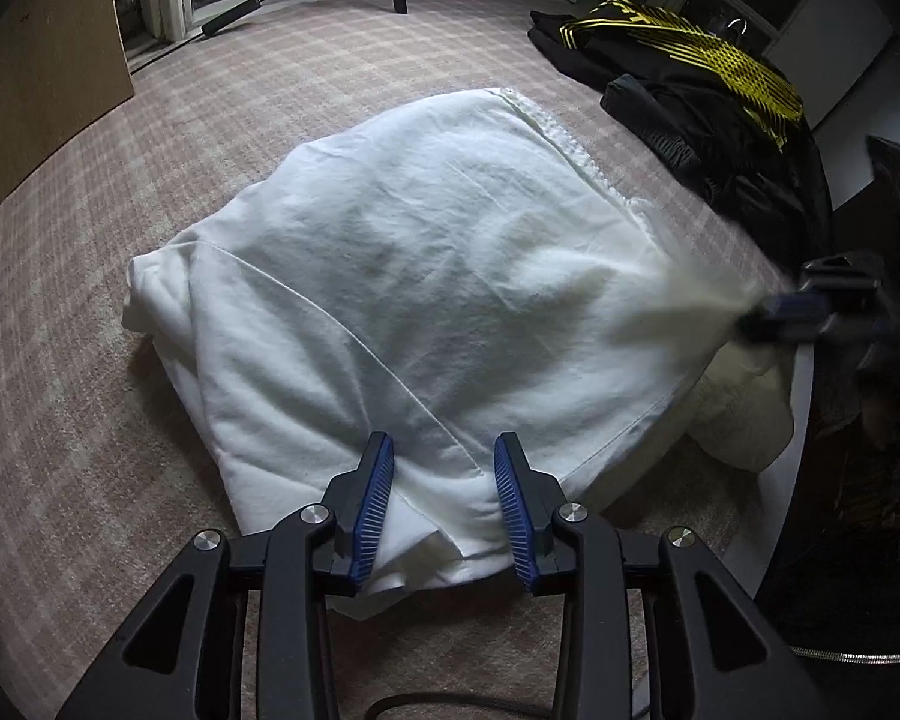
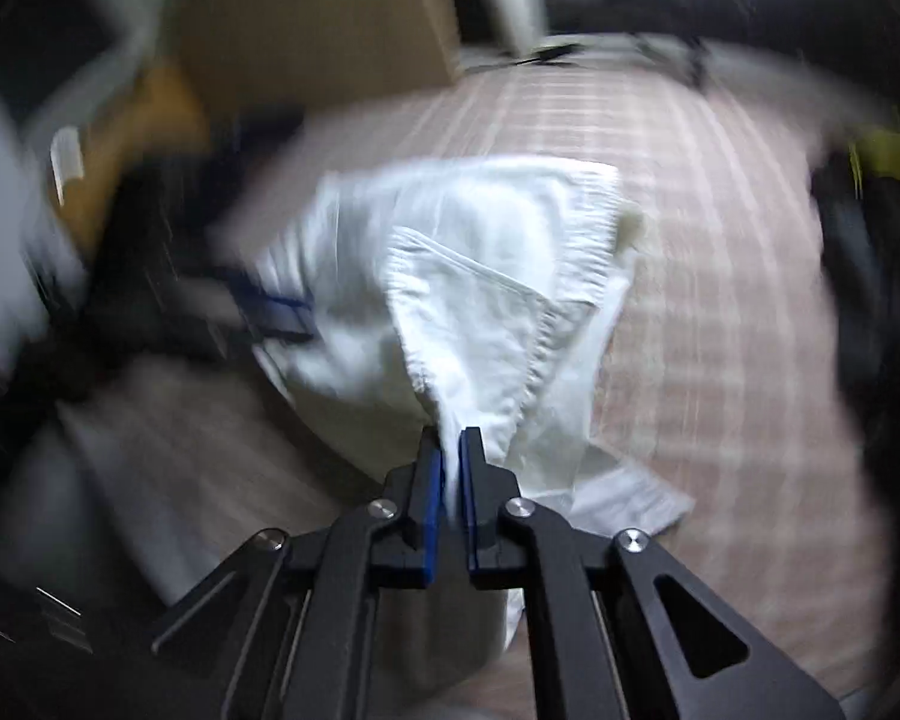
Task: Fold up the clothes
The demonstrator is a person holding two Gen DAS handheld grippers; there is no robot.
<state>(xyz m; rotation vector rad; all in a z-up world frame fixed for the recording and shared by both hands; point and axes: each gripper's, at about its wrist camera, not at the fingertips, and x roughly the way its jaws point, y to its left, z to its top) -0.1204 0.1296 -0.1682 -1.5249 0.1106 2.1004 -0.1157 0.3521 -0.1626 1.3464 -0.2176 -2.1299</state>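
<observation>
A white garment (image 1: 420, 270) lies crumpled and partly folded on a pink checked cover (image 1: 90, 420). My left gripper (image 1: 444, 462) stands over its near edge, pointing steeply down. A thick fold lies slack between its blue pads (image 1: 375, 498), and the jaws stand apart. My right gripper (image 2: 450, 456) is shut on a corner of the white garment (image 2: 480, 300) and holds it stretched to the side. In the left wrist view the right gripper (image 1: 756, 315) shows at the right edge with cloth drawn taut to it. The right wrist view is blurred.
A black and yellow garment (image 1: 690, 60) lies heaped at the far right of the cover. A cream cloth (image 1: 738, 414) sits under the white garment's right edge. A brown board (image 1: 42, 90) leans at the far left. The cover's edge curves along the right side.
</observation>
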